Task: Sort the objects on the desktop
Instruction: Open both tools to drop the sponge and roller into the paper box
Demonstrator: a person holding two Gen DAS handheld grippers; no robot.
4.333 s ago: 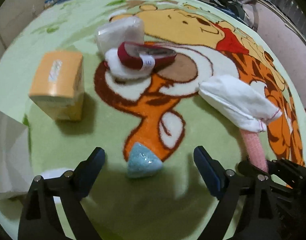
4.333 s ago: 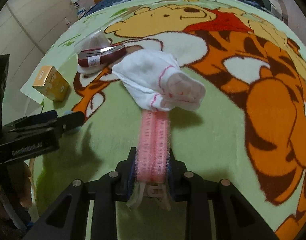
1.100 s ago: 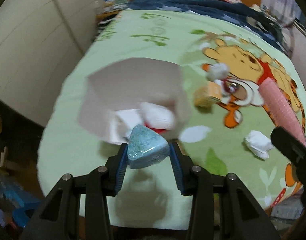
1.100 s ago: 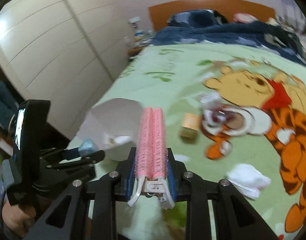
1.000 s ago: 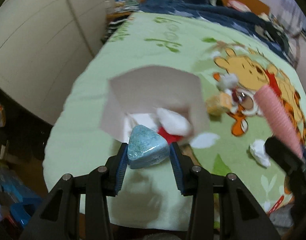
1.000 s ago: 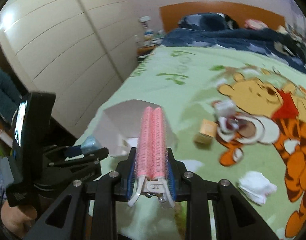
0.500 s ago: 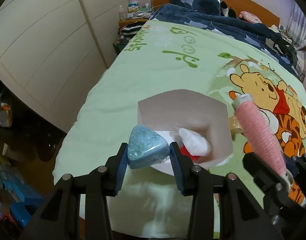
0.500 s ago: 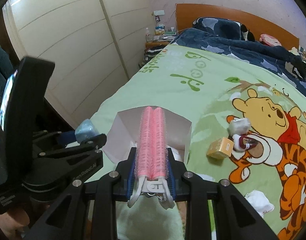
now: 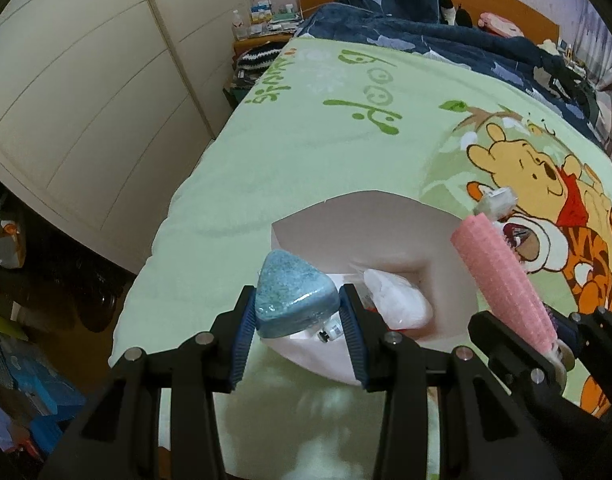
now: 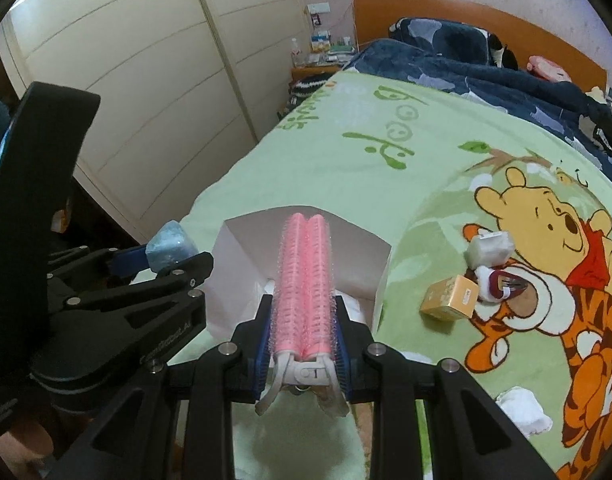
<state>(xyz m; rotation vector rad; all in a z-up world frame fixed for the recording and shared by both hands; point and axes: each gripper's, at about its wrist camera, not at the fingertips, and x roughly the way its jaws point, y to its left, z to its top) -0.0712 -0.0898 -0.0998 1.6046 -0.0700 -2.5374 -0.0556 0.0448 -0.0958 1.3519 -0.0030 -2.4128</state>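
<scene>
my left gripper (image 9: 297, 320) is clamping a blue triangular pouch (image 9: 293, 300), speckled and glossy as if wrapped in clear film, with rounded corners and one point facing away from me. both blue-padded fingers (image 9: 243, 328) are pressing its two sides, so the pouch is filling the gap between them and jutting past the fingertips. from the right wrist view the same pouch (image 10: 170, 249) is showing as a pale blue lump at the tip of that tool.

my right gripper (image 10: 301, 344) is squeezing a pink hair roller clip (image 10: 306, 280), two bristly pink cylinders lying side by side with a white plastic hinge at the near end. the rollers are running straight out along the fingers and reaching well beyond them.

both held items are hanging over an open white paper box (image 9: 386, 220) standing on the green cartoon blanket (image 9: 306, 128). inside it i am seeing a white wrapped bundle (image 9: 398, 300) and a scrap of red that i cannot identify. the pouch is sitting above the near left rim of the box; the roller is crossing above its right side.

lying on the blanket well apart from the box are an orange carton (image 10: 450, 298), a dark red clip (image 10: 506, 282), a white packet (image 10: 492, 244) and a white sock (image 10: 524, 410).
</scene>
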